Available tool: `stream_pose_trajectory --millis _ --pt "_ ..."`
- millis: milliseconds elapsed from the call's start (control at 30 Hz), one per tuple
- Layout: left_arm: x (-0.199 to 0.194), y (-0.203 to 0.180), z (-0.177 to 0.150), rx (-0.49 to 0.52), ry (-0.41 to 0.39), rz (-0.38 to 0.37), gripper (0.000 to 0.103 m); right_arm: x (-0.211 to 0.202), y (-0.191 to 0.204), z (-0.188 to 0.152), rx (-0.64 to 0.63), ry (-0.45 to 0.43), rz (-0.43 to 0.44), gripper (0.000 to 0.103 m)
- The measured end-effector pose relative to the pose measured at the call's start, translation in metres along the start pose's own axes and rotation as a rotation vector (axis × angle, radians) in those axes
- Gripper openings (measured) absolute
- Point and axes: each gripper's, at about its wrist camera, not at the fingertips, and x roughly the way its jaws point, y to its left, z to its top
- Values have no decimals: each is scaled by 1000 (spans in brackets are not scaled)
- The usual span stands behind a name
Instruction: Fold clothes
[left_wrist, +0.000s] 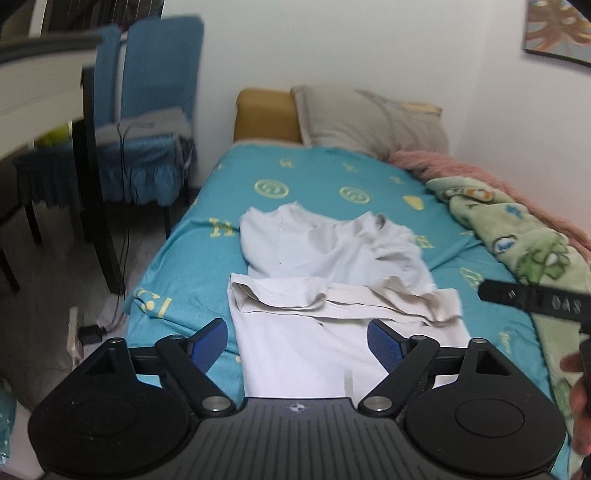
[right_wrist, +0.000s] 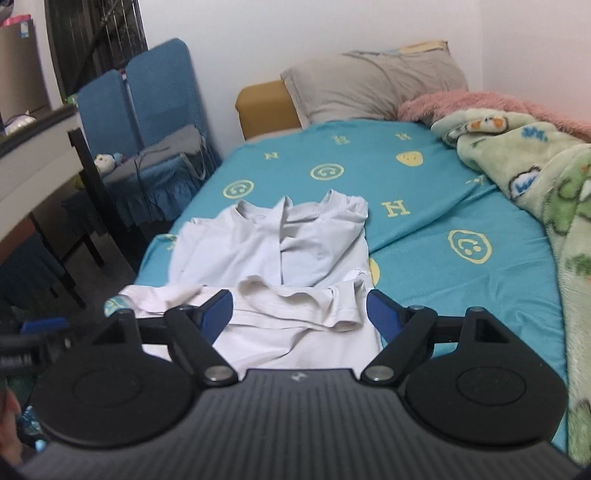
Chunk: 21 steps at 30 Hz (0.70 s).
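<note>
Two pale garments lie on the teal bed sheet (left_wrist: 332, 173). A cream-white shirt (left_wrist: 314, 332) lies nearest me, partly folded, with a sleeve edge turned over. A pale grey T-shirt (left_wrist: 325, 247) lies crumpled behind it. My left gripper (left_wrist: 297, 338) is open and empty, held above the cream shirt. In the right wrist view, my right gripper (right_wrist: 299, 310) is open and empty, above the cream shirt (right_wrist: 295, 325), with the grey T-shirt (right_wrist: 273, 243) beyond. Part of the right gripper shows at the right edge of the left wrist view (left_wrist: 532, 295).
A grey pillow (left_wrist: 369, 118) and a tan headboard cushion (left_wrist: 266, 114) lie at the bed's far end. A green and pink blanket (left_wrist: 517, 229) runs along the right side by the wall. Blue-covered chairs (left_wrist: 155, 110) and a dark table stand left of the bed.
</note>
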Motion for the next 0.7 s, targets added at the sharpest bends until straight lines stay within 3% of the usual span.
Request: stream_pose_trajectory --millis 133,300,567,600,633,700 --pt "-37 -9 -22 64 -76 37 91 -30 9 -12 35 -3 4 81" --pt "-63 -3 -45 42 -107 29 92 -61 17 -24 56 -28 12 81" --pt "-64 -2 -46 33 -123 25 92 -81 29 -25 28 -132 15 80" --pt "-63 -1 -46 28 -117 26 92 -81 32 -24 7 -142 0 70" --pt "-61 1 -46 22 -111 26 92 -80 34 -24 -11 -148 -17 67" --pt "-59 4 -47 11 -100 24 92 -81 36 -23 -26 -164 -25 67"
